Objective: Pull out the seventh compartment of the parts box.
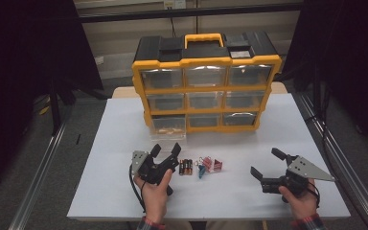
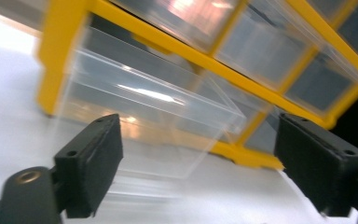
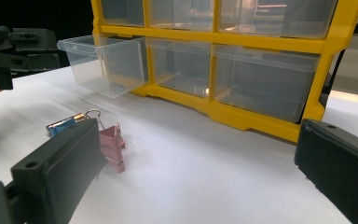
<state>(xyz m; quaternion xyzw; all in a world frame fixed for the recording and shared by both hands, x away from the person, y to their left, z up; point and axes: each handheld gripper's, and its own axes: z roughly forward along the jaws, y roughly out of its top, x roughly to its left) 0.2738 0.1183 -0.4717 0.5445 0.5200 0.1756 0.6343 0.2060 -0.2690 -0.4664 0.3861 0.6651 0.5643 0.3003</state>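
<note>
I see a yellow organizer (image 1: 206,81) at the back of the white table (image 1: 268,191), nine clear drawers. Bottom-left drawer (image 1: 168,125) pulled out, something tan inside, can't tell what. The others are shut; contents unreadable from the high view. In the right gripper view the bottom middle and right drawers look empty. Batteries (image 1: 186,166) and binder clips (image 1: 210,164) lie on the table between my grippers. Left gripper (image 1: 165,149) jaws spread wide, holding nothing, pointed at the pulled drawer. Right gripper (image 1: 267,164) also spread, empty.
</note>
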